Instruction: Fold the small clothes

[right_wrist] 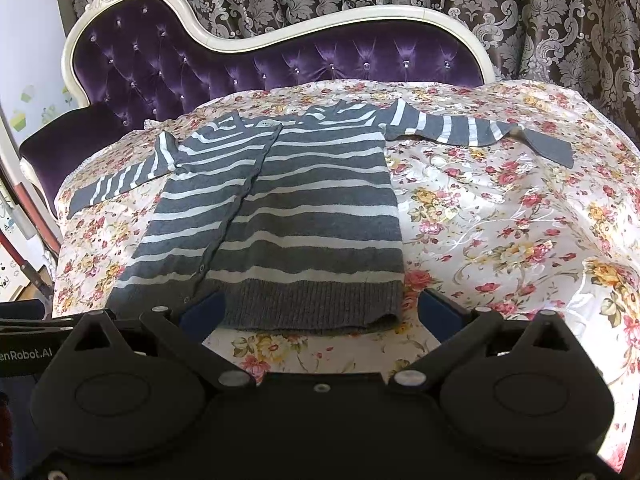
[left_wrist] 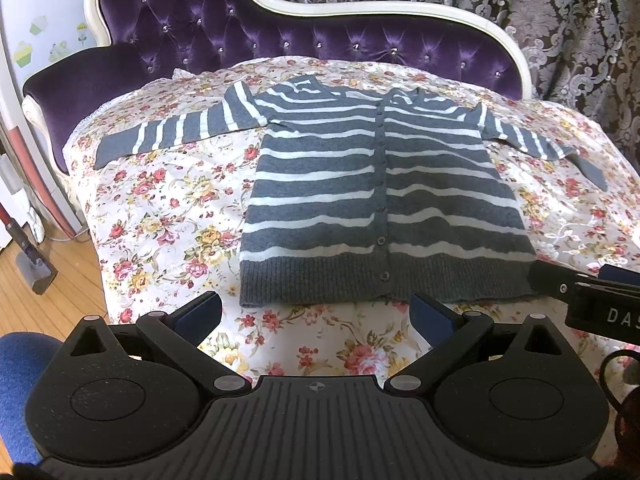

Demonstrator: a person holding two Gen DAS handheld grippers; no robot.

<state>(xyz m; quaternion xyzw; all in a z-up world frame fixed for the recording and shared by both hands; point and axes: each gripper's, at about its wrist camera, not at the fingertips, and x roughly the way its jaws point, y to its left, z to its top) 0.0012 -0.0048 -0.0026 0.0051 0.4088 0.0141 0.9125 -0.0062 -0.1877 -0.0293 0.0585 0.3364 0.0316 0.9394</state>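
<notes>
A knitted cardigan, grey with thin white stripes, lies flat and buttoned on a glossy floral cover spread over a sofa of tufted purple velvet with a curved cream frame. Its sleeves reach out to both sides, and its ribbed hem faces the cameras. Patterned damask curtains hang behind.

The left gripper hovers just short of the hem, over its left half, fingers spread wide and holding nothing. The right gripper sits low at the hem's right half, also spread wide, with the ribbed edge lying between its fingers, not pinched.
</notes>
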